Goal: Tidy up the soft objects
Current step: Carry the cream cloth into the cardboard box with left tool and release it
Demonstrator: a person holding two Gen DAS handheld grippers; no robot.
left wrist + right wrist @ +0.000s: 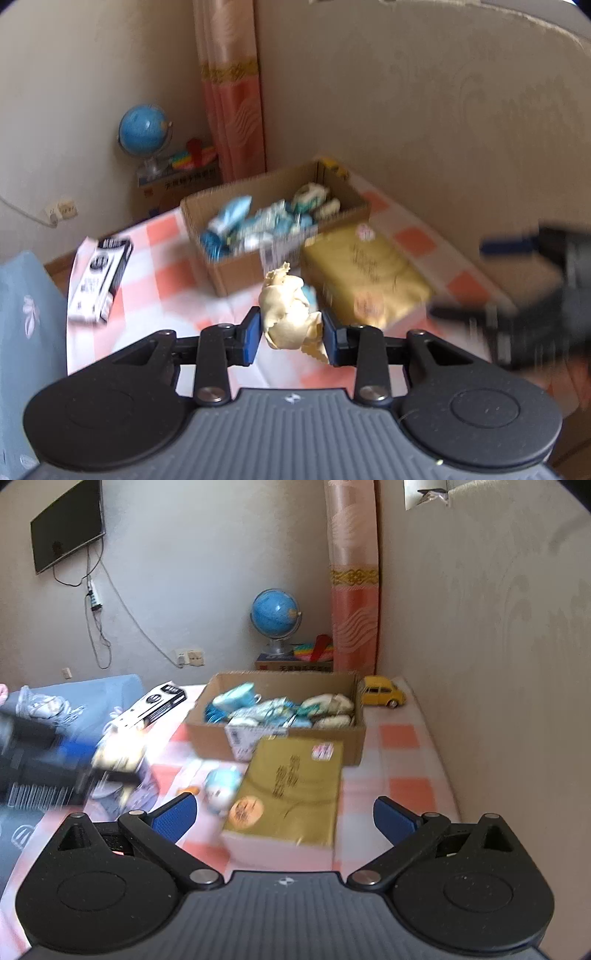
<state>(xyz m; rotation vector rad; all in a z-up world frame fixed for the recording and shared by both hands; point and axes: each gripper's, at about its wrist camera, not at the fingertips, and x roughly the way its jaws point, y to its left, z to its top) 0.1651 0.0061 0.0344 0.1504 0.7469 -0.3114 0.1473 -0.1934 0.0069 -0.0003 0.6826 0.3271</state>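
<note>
My left gripper (291, 328) is shut on a crumpled cream soft toy (288, 314), held above the checked cloth in front of the cardboard box (236, 266). The box holds several blue and white soft items (266, 221). In the right wrist view my right gripper (286, 818) stands wide open with nothing gripped, and a gold flat box (291, 786) lies just ahead between its fingers. A blue and white soft toy (221, 786) lies left of the gold box. The cream toy (118, 755) shows blurred at the left.
A black and white carton (99, 280) lies on the left of the pink checked cloth (402, 738). A yellow toy car (382, 696) sits right of the box by the wall. Behind are a globe (275, 614) and a rolled curtain (354, 590). Blue bedding (22, 317) lies left.
</note>
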